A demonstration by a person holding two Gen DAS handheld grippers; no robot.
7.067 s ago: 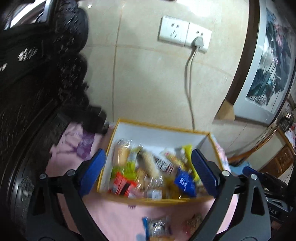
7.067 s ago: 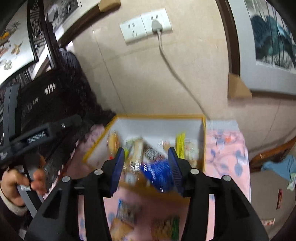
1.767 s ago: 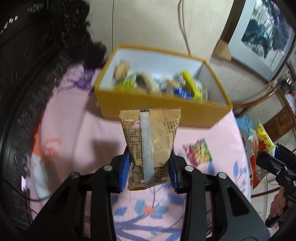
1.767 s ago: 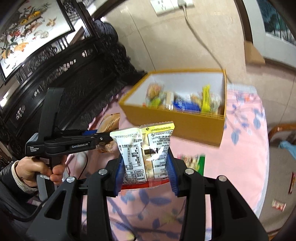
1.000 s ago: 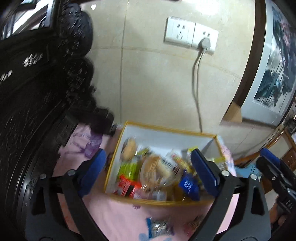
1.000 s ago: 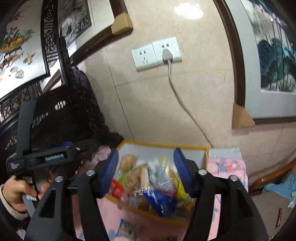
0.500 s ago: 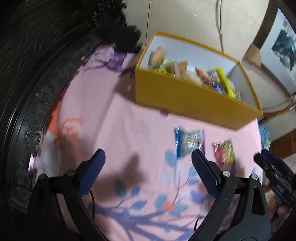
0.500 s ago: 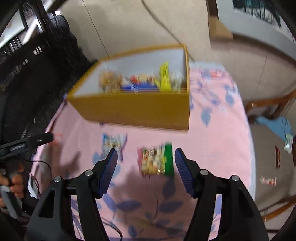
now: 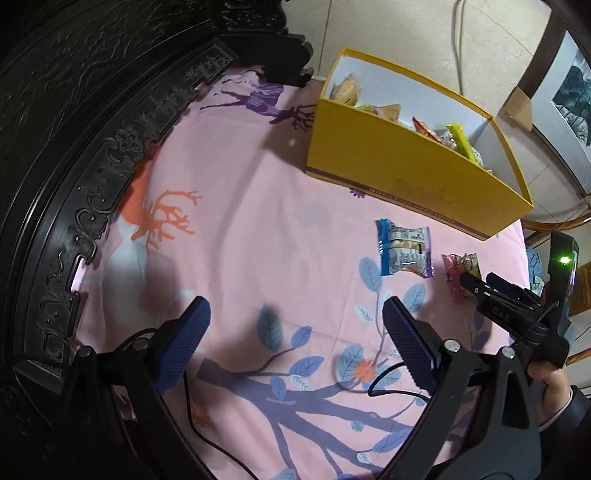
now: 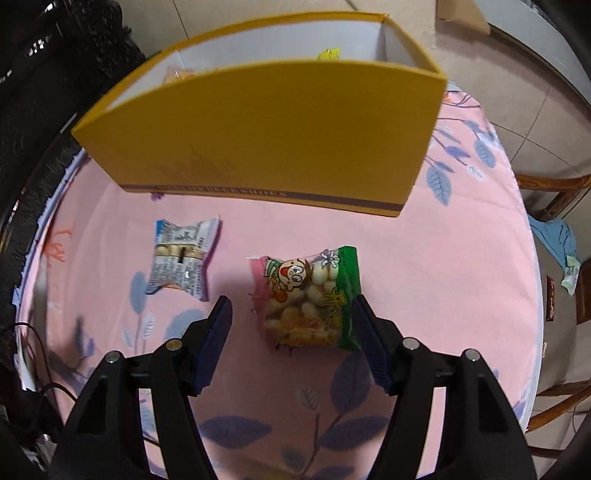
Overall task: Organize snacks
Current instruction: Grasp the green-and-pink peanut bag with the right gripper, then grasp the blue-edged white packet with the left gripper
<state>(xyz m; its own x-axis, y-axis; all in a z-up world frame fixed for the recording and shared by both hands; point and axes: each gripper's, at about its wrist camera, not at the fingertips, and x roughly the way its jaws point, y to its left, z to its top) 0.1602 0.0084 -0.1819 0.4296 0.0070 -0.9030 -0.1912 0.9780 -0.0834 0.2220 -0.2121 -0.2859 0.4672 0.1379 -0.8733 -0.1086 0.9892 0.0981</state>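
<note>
Snacks are what I am sorting, and two loose packets lie on the bench in front of me. My right tool points steeply down with its blue-padded jaws standing apart; they have just been opening a little further. The green and pink packet of pale puffed pieces lies flat on the pink cloth between those jaws. The right pad looks just beside its green edge, though I cannot tell whether it touches; the left pad stands clear of it. I have hold of nothing there.

My left tool is wide open and empty, above bare cloth printed with blue leaves and a dark branch. A thin black cable curls on the cloth near it. In the left wrist view my right hand grips the other tool's black handle at the right edge.

A little farther out, the blue and white packet lies flat, left of the green one and apart from it.

Beyond both packets stands the yellow box, open at the top, white inside, with several wrapped snacks showing above its near wall. Dark carved wood rims the bench on the left, and a tiled wall rises behind the box.
</note>
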